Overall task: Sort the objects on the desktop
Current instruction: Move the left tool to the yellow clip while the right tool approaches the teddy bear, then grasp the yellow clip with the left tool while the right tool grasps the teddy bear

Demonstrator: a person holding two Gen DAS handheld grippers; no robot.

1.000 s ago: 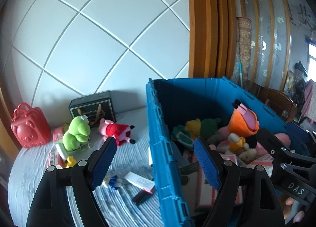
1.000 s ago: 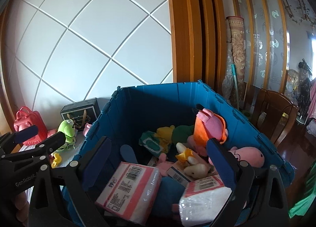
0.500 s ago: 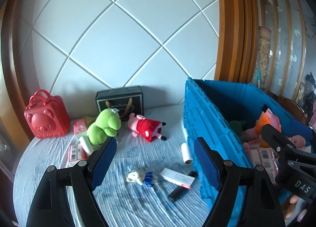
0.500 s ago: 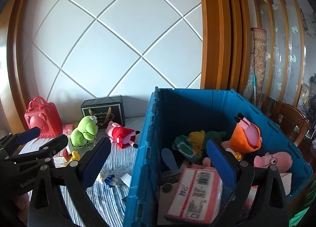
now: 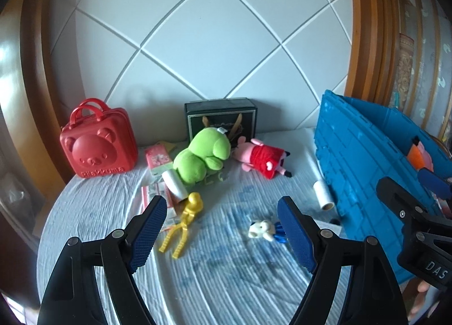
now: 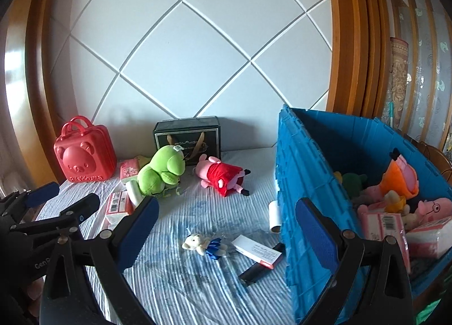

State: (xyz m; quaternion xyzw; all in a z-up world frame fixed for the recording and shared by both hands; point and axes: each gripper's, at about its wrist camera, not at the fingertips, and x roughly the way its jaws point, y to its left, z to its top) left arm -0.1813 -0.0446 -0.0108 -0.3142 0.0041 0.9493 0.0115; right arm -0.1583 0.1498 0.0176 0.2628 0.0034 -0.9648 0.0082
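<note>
My left gripper hangs open over the striped cloth, nothing between its blue pads. Ahead of it lie a yellow duck clip, a small white bear in a blue skirt, a green frog plush and a pink pig plush in a red dress. My right gripper is open too and empty, straddling the left wall of the blue crate. The bear, a white box and a black stick lie near it. Plush toys and tissue packs fill the crate.
A red bear-face case and a black gift box stand against the white panelled wall. Tissue packs and white rolls lie on the cloth. The blue crate takes the right side. Wooden frames flank the table.
Both grippers have swung left, away from over the crate and toward the cloth with the loose toys. Both stayed open and empty.
</note>
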